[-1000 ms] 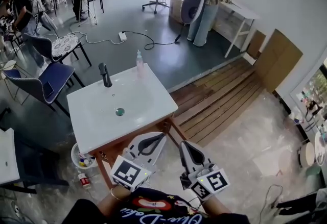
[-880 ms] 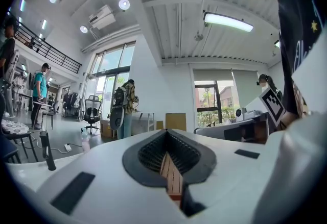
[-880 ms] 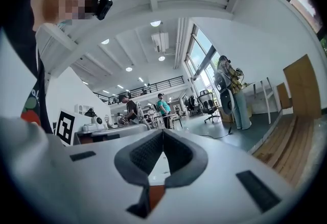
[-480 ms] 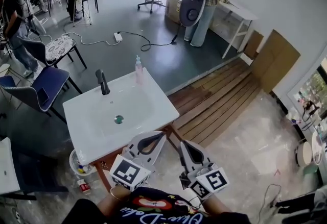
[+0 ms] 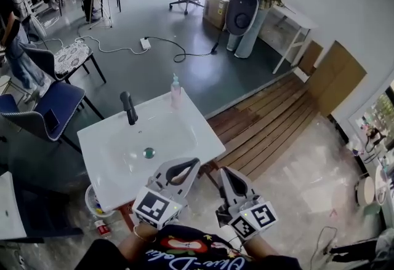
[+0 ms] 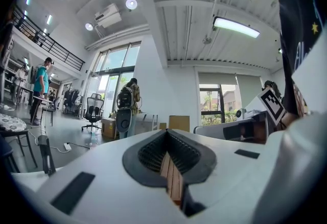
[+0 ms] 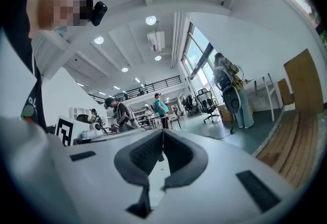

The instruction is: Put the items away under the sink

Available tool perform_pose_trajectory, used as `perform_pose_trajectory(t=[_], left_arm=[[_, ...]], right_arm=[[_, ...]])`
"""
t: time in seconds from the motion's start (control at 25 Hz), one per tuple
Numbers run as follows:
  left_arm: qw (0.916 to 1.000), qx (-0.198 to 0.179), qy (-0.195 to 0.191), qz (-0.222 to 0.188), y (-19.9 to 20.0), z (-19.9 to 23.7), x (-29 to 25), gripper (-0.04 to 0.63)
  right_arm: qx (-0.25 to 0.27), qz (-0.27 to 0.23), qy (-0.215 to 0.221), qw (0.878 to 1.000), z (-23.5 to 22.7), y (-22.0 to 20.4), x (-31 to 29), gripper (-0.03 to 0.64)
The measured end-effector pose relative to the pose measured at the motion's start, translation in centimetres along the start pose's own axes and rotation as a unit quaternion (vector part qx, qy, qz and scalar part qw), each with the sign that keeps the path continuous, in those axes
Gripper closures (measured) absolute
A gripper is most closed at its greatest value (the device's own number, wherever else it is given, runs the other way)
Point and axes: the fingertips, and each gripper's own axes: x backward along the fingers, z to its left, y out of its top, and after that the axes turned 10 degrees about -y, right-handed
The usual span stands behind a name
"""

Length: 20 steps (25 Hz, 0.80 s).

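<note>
I have both claws held level in front of me, just short of the sink. My left claw is closed, its tips meeting with nothing between them, and it reaches over the sink's near corner. My right claw is also fully closed and empty, just beside the left one and off the sink's near right edge, over the floor.

On the white surface of the sink a soap bottle stands upright at the far edge; the black tap stands to its left, well apart from it; the drain sits in the middle of the bowl. Down at the sink's near left corner a white basket rests on the floor with a few coloured things in it; a small bottle stands on the floor just beside it.
</note>
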Motion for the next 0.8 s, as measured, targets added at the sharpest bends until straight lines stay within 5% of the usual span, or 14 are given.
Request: perform_pose_trajectory(t=[0.8], left_arm=[[0.9993, 0.026, 0.026, -0.008, -2.4, 8.4, 2.6, 0.588]], right_arm=[[0.018, 0.034, 0.004, 0.999, 2.3, -2.5, -8.6, 0.609]])
